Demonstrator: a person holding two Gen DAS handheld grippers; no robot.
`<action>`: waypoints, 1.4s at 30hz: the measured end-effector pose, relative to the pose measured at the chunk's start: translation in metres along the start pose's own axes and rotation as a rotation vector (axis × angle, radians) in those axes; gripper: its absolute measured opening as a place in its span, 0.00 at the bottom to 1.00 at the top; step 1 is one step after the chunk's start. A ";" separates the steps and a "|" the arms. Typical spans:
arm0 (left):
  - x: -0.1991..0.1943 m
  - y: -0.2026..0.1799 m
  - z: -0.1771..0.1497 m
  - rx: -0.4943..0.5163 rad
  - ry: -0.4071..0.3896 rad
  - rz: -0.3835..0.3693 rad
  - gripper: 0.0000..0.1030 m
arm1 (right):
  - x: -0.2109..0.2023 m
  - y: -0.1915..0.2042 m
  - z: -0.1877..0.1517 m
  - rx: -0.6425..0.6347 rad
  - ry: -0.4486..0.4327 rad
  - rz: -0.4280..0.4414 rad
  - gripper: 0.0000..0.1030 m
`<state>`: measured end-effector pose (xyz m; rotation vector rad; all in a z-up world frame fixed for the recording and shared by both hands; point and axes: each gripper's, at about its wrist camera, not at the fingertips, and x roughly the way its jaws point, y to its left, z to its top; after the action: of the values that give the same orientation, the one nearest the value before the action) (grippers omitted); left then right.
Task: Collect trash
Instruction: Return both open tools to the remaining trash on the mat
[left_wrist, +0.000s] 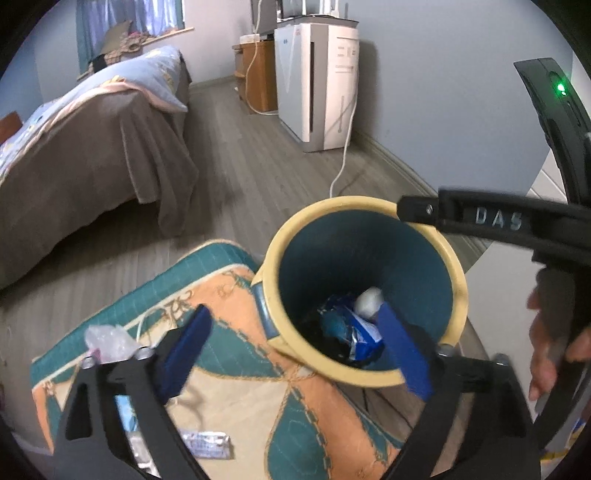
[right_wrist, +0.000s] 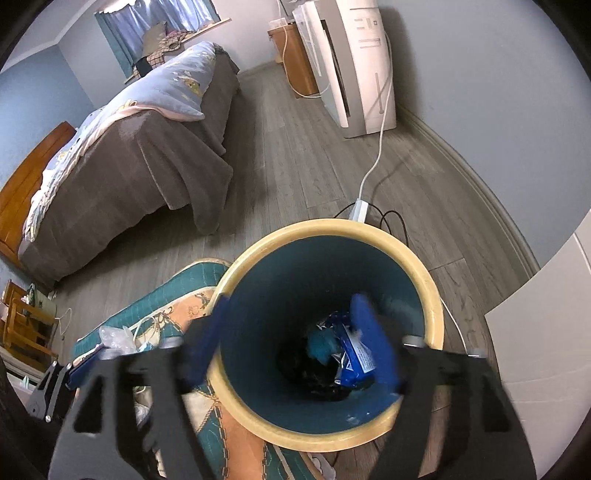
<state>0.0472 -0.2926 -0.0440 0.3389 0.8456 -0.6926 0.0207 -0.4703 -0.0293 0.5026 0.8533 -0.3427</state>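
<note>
Both claws, left claw (left_wrist: 295, 343) and right claw (right_wrist: 295, 339), hang wide open and empty over the bin (left_wrist: 456, 266); more trash, a plastic scrap (left_wrist: 107, 341), lies on the mat (left_wrist: 236, 295) nearer the left one.

We hold our left gripper (left_wrist: 291, 325) spread wide over the trash bin (left_wrist: 456, 291), where a blue wrapper (left_wrist: 360, 332) lies inside.
</note>
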 end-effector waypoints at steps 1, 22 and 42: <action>-0.002 0.004 -0.004 -0.009 0.001 0.001 0.91 | -0.001 0.002 0.000 -0.003 -0.007 0.004 0.87; -0.107 0.118 -0.051 -0.160 0.013 0.254 0.95 | -0.015 0.115 -0.019 -0.199 0.011 0.036 0.94; -0.138 0.225 -0.122 -0.313 0.027 0.472 0.95 | 0.001 0.251 -0.083 -0.440 0.122 -0.086 0.94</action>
<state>0.0668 -0.0044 -0.0116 0.2516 0.8452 -0.1140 0.0893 -0.2157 -0.0048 0.0783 1.0368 -0.1952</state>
